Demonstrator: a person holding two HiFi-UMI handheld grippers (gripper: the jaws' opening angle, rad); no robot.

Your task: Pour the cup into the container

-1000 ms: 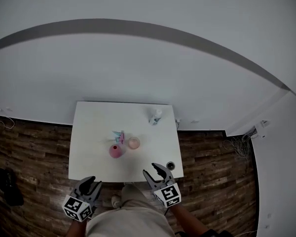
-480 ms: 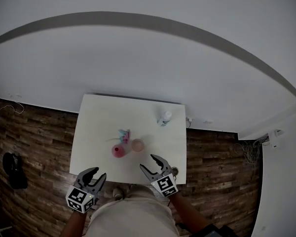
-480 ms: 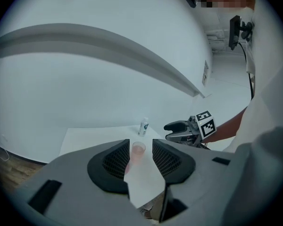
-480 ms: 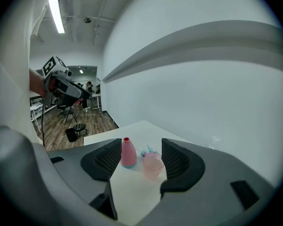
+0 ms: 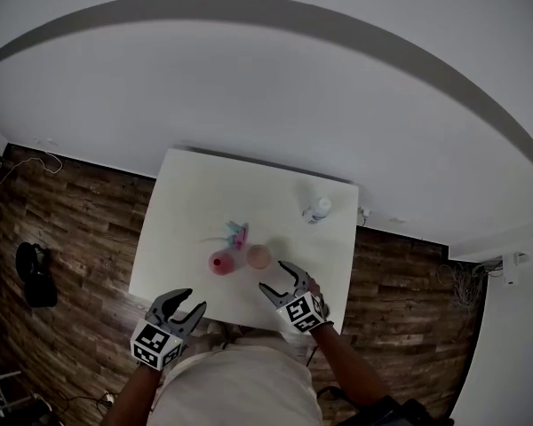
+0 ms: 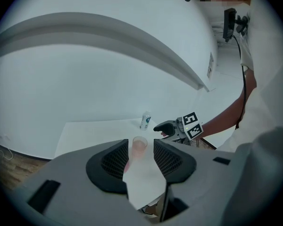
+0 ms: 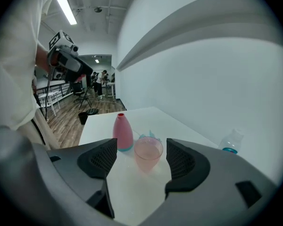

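A clear cup holding pale pink liquid stands on the white table, with a pink bottle-shaped container just left of it. My right gripper is over the table's near edge, just short of the cup, and its jaws are opening with nothing between them. In the right gripper view the cup and container stand just ahead of the jaws. My left gripper hangs off the table's front edge, its jaws also opening and empty. In the left gripper view the cup is well ahead.
A small blue item lies behind the container. At the table's far right stands a clear plastic bottle. A wood floor surrounds the table and a white wall rises behind it. A dark object lies on the floor at the left.
Both grippers have moved forward toward the table, the right one reaching over its near edge close to the cup. The right jaws have spread wider.
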